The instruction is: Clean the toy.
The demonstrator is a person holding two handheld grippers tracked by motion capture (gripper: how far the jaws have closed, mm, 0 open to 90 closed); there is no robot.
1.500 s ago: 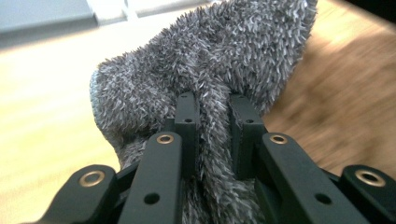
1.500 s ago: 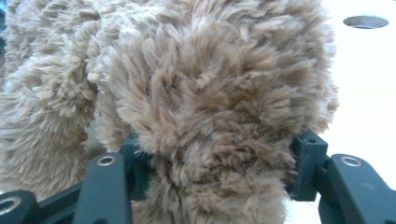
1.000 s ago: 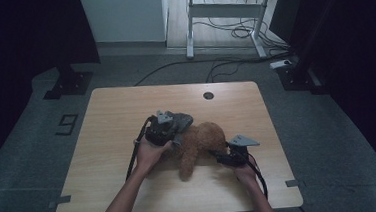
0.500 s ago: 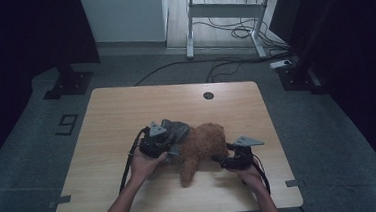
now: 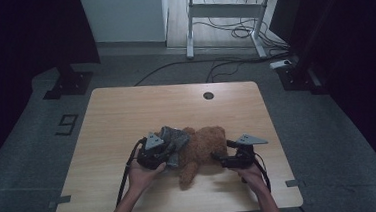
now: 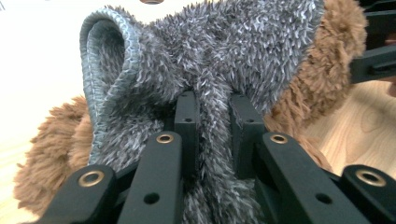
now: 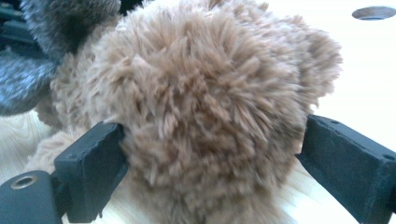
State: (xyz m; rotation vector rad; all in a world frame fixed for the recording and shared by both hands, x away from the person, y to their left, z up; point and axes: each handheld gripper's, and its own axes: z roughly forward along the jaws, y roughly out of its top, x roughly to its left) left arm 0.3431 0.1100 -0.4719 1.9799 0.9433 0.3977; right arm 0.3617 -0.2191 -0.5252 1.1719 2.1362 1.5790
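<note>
Lower centre of the high view: brown plush bear lies on the wooden surface, long axis roughly left-right in frame, between both hands. Left hand-held gripper is pinched on a fold of the grey fuzzy garment at the bear's left end. Right hand-held gripper is spread, jaws straddling the bear's right end, one on each side. Garment pull likely goes frame-left, away from the right hand-held gripper.

On the table: 1 brown plush toy, 1 grey fuzzy garment, 2 grippers, 1 grommet hole.
</note>
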